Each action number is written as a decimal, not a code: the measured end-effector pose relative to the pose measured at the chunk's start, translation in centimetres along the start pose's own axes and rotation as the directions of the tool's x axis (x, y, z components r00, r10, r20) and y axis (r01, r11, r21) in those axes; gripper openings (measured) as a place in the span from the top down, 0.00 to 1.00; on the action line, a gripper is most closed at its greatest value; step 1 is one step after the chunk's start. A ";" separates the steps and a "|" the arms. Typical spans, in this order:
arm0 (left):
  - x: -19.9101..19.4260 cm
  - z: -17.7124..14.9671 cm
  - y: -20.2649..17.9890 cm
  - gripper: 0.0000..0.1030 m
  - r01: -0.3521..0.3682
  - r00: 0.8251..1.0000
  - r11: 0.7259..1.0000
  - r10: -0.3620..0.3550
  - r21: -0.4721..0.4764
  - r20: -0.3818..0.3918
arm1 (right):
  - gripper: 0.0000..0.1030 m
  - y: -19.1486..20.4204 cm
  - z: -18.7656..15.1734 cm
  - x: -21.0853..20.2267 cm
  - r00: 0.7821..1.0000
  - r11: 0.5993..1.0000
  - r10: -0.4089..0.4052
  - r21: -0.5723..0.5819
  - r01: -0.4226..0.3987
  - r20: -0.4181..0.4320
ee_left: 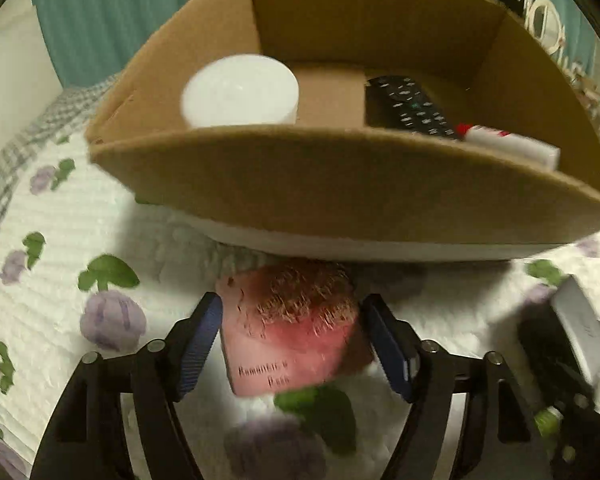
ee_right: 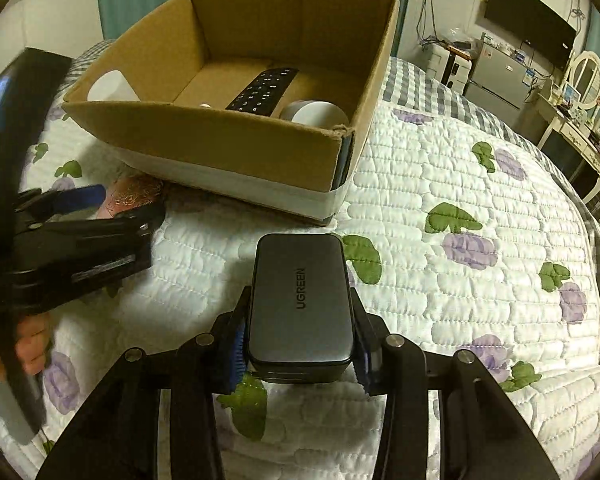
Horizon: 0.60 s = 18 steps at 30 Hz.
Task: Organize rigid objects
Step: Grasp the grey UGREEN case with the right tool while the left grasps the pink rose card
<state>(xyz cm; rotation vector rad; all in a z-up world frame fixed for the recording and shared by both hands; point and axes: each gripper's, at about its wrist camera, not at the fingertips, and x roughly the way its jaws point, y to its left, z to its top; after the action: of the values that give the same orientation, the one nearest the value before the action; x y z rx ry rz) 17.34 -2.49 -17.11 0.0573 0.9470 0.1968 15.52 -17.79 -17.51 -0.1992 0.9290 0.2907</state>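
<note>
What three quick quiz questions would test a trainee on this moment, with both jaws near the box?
1. True or false: the right gripper is shut on the grey UGREEN charger.
2. Which item lies between the left gripper's jaws? A) black remote B) pink card C) white cup
3. Fill in: the black remote lies inside the ______.

Key:
1. True; both pads press the charger's sides.
2. B; the pink card sits between the jaws on the quilt, just in front of the cardboard box. Blur hides whether the pads touch it.
3. Cardboard box, along with a white cup and a red-capped marker.
</note>
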 end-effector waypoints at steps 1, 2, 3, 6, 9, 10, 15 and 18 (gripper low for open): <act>0.8 -0.1 0.0 0.22 -0.003 1.000 1.000 0.002 -0.007 -0.027 | 0.59 0.0 0.1 0.1 1.000 1.000 0.000 0.001 0.000 -0.001; 1.2 -0.2 0.2 0.22 0.001 0.999 1.000 -0.002 -0.017 -0.040 | 0.59 0.0 0.1 0.1 1.000 1.000 0.001 0.001 -0.001 -0.002; 1.2 -0.3 0.3 0.22 0.007 0.999 1.000 -0.008 -0.025 -0.036 | 0.59 0.0 0.2 0.2 1.000 1.000 0.001 0.002 -0.001 -0.002; 1.0 -0.6 0.5 0.22 0.012 0.999 1.000 -0.013 -0.022 -0.037 | 0.59 0.0 0.3 0.2 1.000 1.000 0.000 0.000 0.000 -0.003; 0.7 -0.8 1.0 0.27 0.044 0.998 0.999 -0.045 -0.021 -0.042 | 0.59 -0.1 0.3 0.3 1.000 1.000 -0.002 -0.002 0.002 -0.004; 0.4 -1.0 1.1 0.27 0.054 0.998 0.998 -0.055 -0.017 -0.041 | 0.59 -0.1 0.3 0.2 1.000 1.000 -0.003 -0.003 0.002 -0.003; -1.5 -2.1 2.1 0.28 0.141 0.989 0.990 -0.142 -0.031 -0.047 | 0.59 0.1 0.5 -0.3 1.000 1.000 -0.002 -0.016 0.002 0.002; -3.4 -2.6 2.9 0.29 0.176 0.984 0.984 -0.177 -0.036 -0.025 | 0.59 0.4 0.6 -1.2 1.000 1.000 -0.001 -0.029 0.001 0.020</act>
<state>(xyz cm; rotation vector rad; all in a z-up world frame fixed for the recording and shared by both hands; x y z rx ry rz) 12.83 -0.44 -15.51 -0.0604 0.9710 0.0495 15.20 -17.44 -16.18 -0.2230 0.9052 0.3048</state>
